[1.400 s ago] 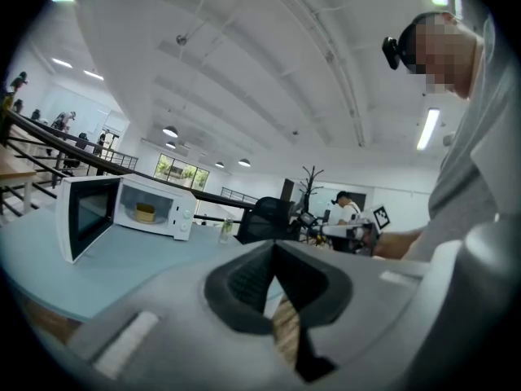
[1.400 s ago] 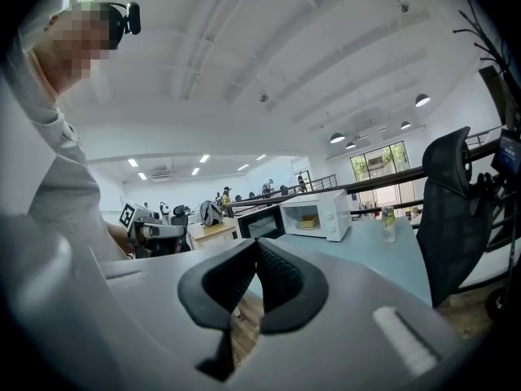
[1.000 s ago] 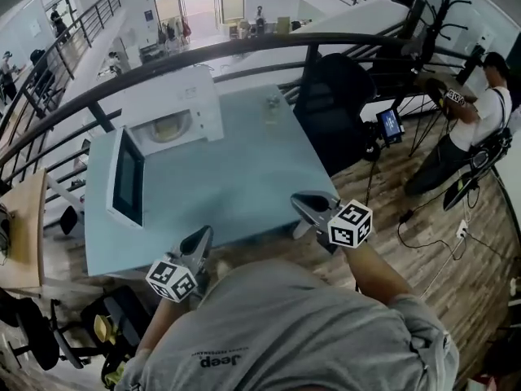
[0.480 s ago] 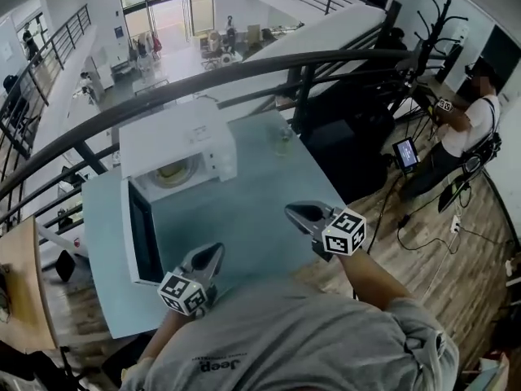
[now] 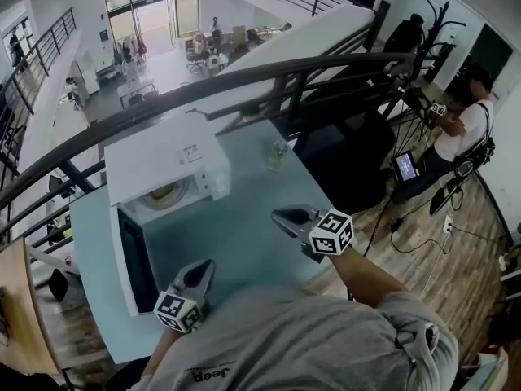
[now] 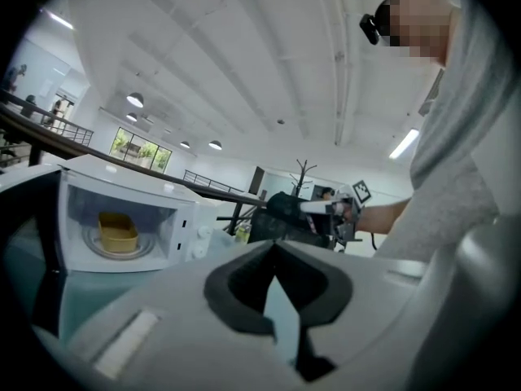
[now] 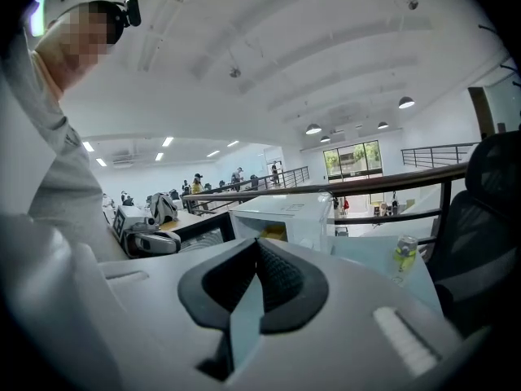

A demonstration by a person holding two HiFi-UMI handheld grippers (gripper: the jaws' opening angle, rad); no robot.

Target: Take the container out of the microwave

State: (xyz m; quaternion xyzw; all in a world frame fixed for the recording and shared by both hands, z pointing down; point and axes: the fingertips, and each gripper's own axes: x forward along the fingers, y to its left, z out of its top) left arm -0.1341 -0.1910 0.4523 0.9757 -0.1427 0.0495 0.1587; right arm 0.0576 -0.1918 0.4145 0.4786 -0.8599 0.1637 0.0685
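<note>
The white microwave [image 5: 163,165] stands at the far left of the pale blue table [image 5: 244,226], its door [image 5: 130,261] swung open toward me. A yellow container [image 5: 165,192] sits on the turntable inside; it also shows in the left gripper view as the container [image 6: 118,232], and in the right gripper view only a yellow corner [image 7: 274,232] shows. My left gripper [image 5: 203,269] hangs over the table's near edge, shut and empty, just right of the door. My right gripper [image 5: 281,216] is shut and empty over the table's near right part.
A small glass [image 5: 277,155] with something yellow-green in it stands at the table's far right, seen too in the right gripper view [image 7: 403,255]. A black chair [image 5: 342,149] and a dark railing [image 5: 244,76] lie beyond. A person [image 5: 460,133] stands by tripods at right.
I have come closer to the table, and both grippers have moved forward over its near edge toward the microwave. The door stays open and the container has not moved.
</note>
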